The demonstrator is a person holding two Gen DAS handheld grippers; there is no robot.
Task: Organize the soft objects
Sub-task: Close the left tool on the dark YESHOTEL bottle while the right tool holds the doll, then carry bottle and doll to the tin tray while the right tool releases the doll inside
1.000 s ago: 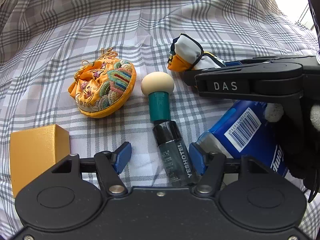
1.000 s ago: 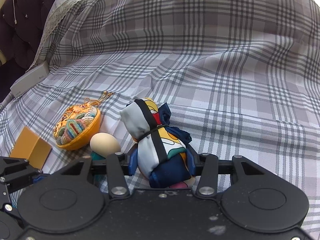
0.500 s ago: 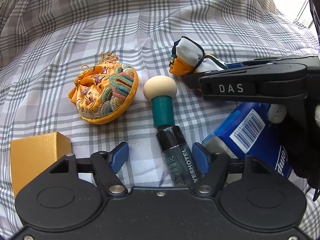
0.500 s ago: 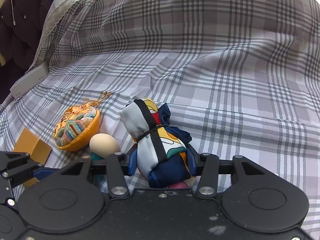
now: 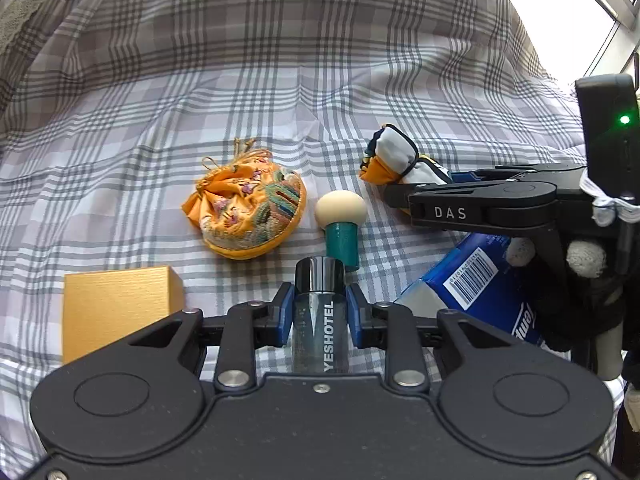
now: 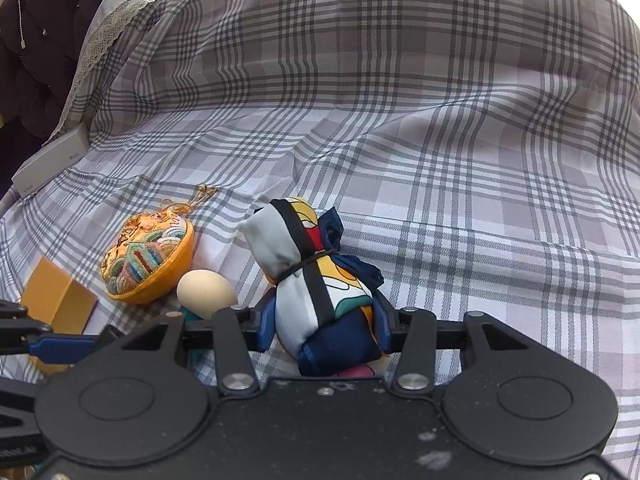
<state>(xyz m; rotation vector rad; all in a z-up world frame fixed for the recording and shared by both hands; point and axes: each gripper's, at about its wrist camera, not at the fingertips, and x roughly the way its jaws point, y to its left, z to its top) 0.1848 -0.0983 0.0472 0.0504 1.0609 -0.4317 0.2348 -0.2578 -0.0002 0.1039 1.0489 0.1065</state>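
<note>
My left gripper (image 5: 319,312) is shut on a small clear bottle (image 5: 320,320) with a black cap and YESHOTEL lettering, lifted a little off the plaid bedspread (image 5: 280,80). Just beyond the cap lies a beige sponge puff on a teal handle (image 5: 340,216). An orange embroidered pouch (image 5: 248,210) sits to its left. My right gripper (image 6: 324,322) is shut on a tied multicoloured scarf bundle (image 6: 308,280), which rests on the bedspread (image 6: 440,160). The pouch (image 6: 148,264) and puff (image 6: 206,290) lie left of the bundle.
A gold box (image 5: 116,308) lies at the left near my left gripper. A blue tissue pack (image 5: 476,288) lies at the right under the right gripper's body. A grey phone box (image 6: 52,162) rests by the dark headboard (image 6: 36,40) at the far left.
My left gripper's jaws closed on the bottle and lifted it; the bottle now stands straight between the pads. The right gripper and the scarf bundle have not moved.
</note>
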